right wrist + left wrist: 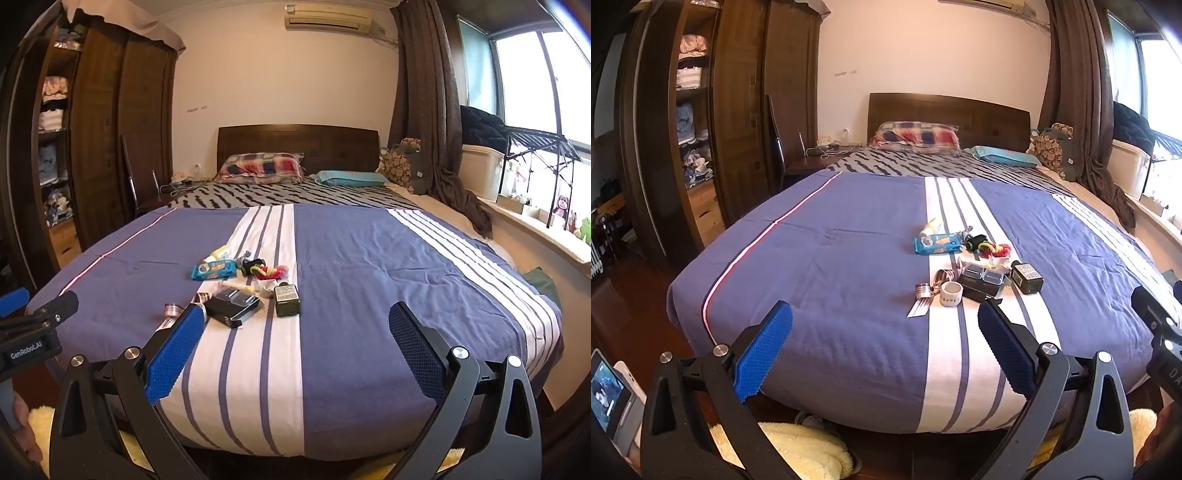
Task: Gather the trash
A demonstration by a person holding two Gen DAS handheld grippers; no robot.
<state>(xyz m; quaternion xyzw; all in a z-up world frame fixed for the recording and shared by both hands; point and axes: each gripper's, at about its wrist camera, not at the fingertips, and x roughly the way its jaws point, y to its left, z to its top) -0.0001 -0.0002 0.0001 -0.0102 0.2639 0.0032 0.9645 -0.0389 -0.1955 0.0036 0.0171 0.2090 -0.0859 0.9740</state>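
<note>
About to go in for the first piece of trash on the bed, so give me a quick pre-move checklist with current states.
1. Left gripper open and empty: ok.
2. Right gripper open and empty: ok.
3. Clutter pile in view on the bed: ok; blue wipes pack, tape roll, black tray and dark green box all show.
4. Approach over the bedspread clear of obstacles: ok.
5. Items separable: not ok; the tray, the tape roll and ribbon are crowded together.
6. Trash bin or bag in view: not ok; neither view shows one.
</note>
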